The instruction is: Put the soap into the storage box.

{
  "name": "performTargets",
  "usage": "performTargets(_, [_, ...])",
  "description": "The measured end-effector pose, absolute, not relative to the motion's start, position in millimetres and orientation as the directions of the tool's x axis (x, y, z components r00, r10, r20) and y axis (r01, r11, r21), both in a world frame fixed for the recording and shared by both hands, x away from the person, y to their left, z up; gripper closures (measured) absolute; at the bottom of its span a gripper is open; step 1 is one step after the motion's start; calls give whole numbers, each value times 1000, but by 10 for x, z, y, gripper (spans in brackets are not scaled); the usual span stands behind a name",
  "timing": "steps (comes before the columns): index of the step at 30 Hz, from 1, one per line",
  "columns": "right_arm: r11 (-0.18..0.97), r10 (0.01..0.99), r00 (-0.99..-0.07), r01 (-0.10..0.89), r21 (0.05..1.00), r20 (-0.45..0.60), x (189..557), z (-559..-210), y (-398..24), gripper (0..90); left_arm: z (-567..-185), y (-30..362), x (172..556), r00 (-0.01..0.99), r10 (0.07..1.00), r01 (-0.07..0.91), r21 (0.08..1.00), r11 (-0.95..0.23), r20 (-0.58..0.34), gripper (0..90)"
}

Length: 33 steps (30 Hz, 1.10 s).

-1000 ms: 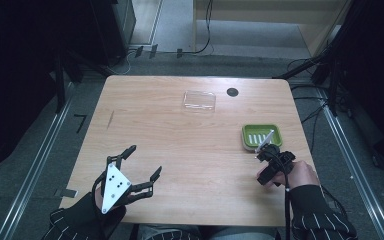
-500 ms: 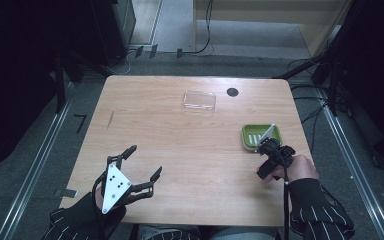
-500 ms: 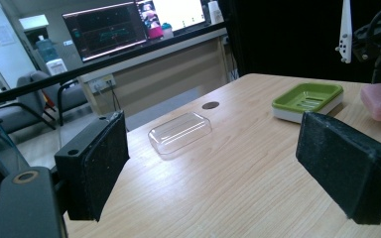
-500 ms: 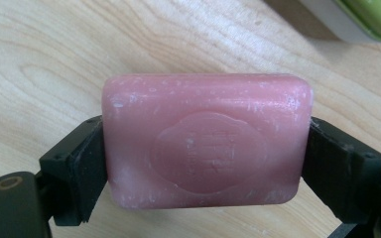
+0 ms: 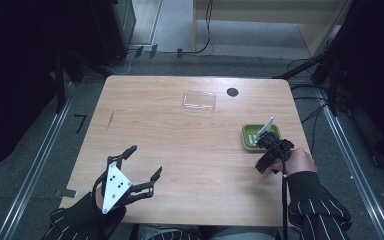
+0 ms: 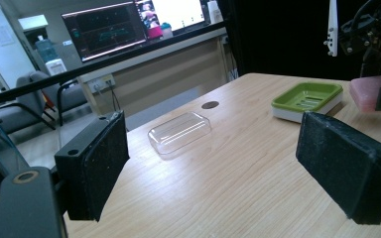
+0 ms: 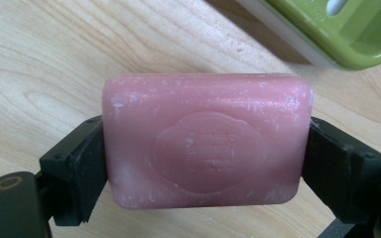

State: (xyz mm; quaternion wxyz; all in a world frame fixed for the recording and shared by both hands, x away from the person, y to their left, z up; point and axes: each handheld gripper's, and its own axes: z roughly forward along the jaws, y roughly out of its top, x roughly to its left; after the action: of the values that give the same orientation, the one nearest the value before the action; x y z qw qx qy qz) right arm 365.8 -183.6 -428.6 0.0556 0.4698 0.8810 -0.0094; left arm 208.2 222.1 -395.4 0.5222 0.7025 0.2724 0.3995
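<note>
A pink bar of soap [image 7: 206,141] with an embossed stamp is clamped by its two short ends in my right gripper [image 7: 206,163], which is shut on it just above the wood. The soap [image 6: 364,91] also shows beside the green soap dish [image 6: 307,96] in the left gripper view. In the high view my right gripper [image 5: 264,165] points down at the table's right side, just in front of the green dish [image 5: 252,136]. My left gripper [image 5: 144,161] hovers near the front left edge, open, with nothing between its pads [image 6: 99,168].
A clear plastic lid [image 5: 199,100] lies on the far middle of the wooden table [image 5: 180,140], with a round black hole [image 5: 232,92] to its right. Metal rails and cables run along the floor on both sides.
</note>
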Motion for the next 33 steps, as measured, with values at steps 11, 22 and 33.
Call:
performTargets(11, [539, 840, -533, 841, 43, -103, 3773, -4261, -1855, 134, -3956, 2219, 2082, 534, 798, -36, 951, -307, 278, 136])
performTargets(22, [526, 848, -520, 849, 48, -99, 3884, -4195, -1851, 135, -3957, 2216, 2081, 536, 796, -37, 950, -309, 280, 136])
performTargets(33, [508, 860, -502, 859, 59, -95, 4001, -4141, -1852, 134, -3957, 2215, 2080, 538, 795, -37, 949, -312, 282, 136])
